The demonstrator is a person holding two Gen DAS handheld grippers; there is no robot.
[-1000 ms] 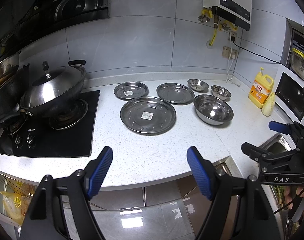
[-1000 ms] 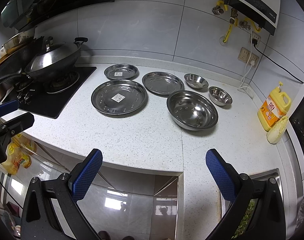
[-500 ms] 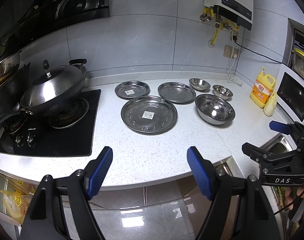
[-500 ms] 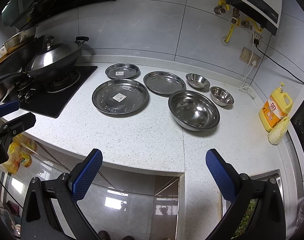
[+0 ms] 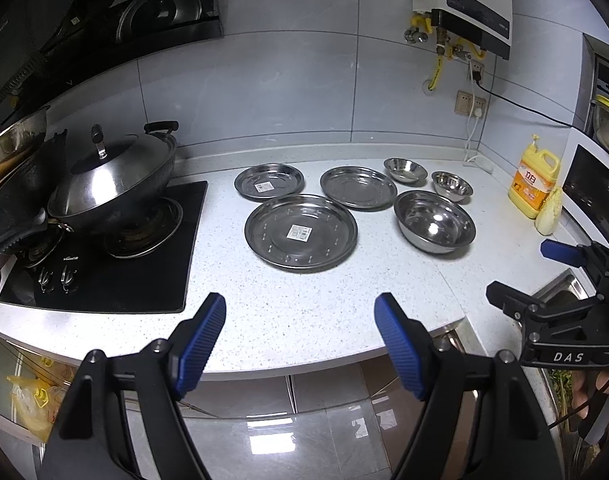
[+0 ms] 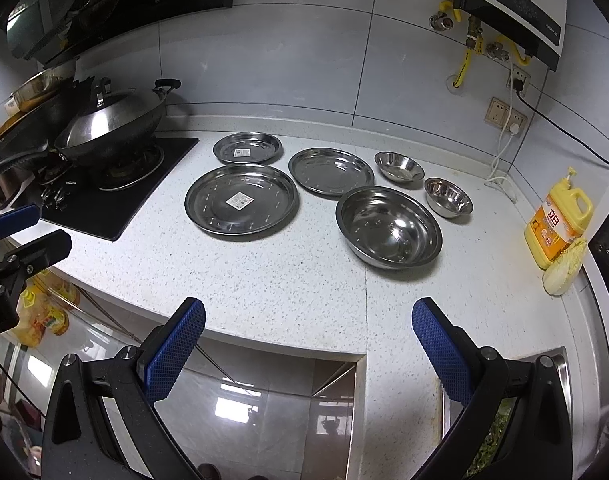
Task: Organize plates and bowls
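On the white counter lie three steel plates: a large plate [image 5: 300,232] [image 6: 242,199] in front, a small labelled plate [image 5: 269,182] [image 6: 248,148] behind it, and a plain plate [image 5: 358,188] [image 6: 330,171] to the right. A big steel bowl [image 5: 434,221] [image 6: 389,227] sits right of the large plate, with two small bowls [image 5: 405,169] [image 5: 451,186] [image 6: 398,167] [image 6: 448,197] behind. My left gripper [image 5: 300,320] is open, short of the counter's front edge. My right gripper [image 6: 308,328] is open too, nothing between its fingers.
A lidded wok [image 5: 112,184] sits on the black gas hob [image 5: 104,264] at the left. A yellow detergent bottle [image 5: 535,184] and a cabbage piece [image 5: 549,216] stand at the far right. A sink [image 5: 560,288] lies right of the counter. A water heater [image 5: 464,4] hangs above.
Both grippers have crept slightly toward the counter; the dishes look a little lower and nearer in both views. Nothing on the counter has moved.
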